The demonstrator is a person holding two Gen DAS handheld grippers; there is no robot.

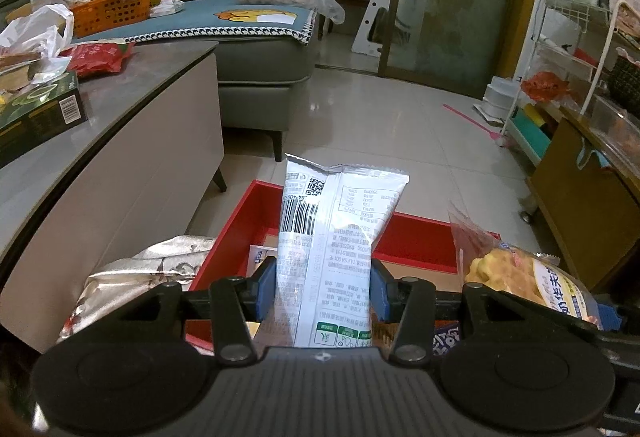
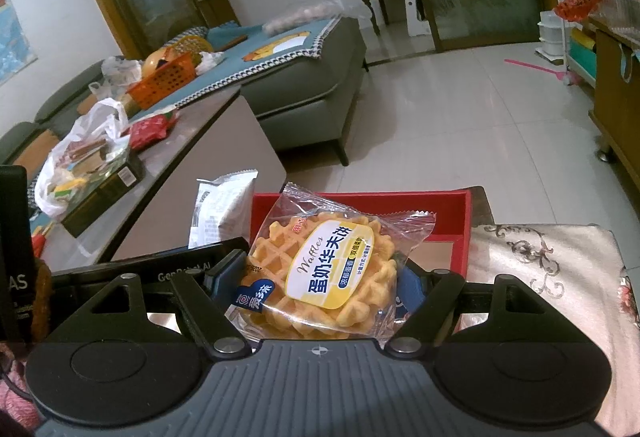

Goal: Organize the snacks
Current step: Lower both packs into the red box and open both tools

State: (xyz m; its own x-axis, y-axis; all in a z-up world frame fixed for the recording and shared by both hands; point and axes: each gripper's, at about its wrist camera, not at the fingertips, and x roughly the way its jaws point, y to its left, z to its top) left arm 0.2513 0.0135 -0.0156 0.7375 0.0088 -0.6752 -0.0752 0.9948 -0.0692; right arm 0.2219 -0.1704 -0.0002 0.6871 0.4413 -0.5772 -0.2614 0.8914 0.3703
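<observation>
Left wrist view shows the left gripper [image 1: 323, 285] clenched on a tall white snack packet [image 1: 334, 233], its blue pads [image 1: 267, 287] pinching the lower part while the crimped top stands free above the near-left corner of the red box [image 1: 420, 241]. In the right wrist view the right gripper [image 2: 316, 289] grasps a waffle packet [image 2: 324, 277] in clear wrap, held flat over the near edge of the same box. Both packets hang just beside one another, and I would worry that they brush or snag as they go down, since the film is slick and crinkly and the white packet is held low, so its top could flop sideways and land outside the left wall. The waffle is a stiff, ridged round inside loose plastic; a pinch on wrap alone could let it slide, and a hard squeeze could crack it. The box has thin, upright cardboard-like walls and sits partly on a shiny embroidered cloth [image 2: 552, 269], which looks slippery, so a nudge could shift it toward the cloth's edge.
</observation>
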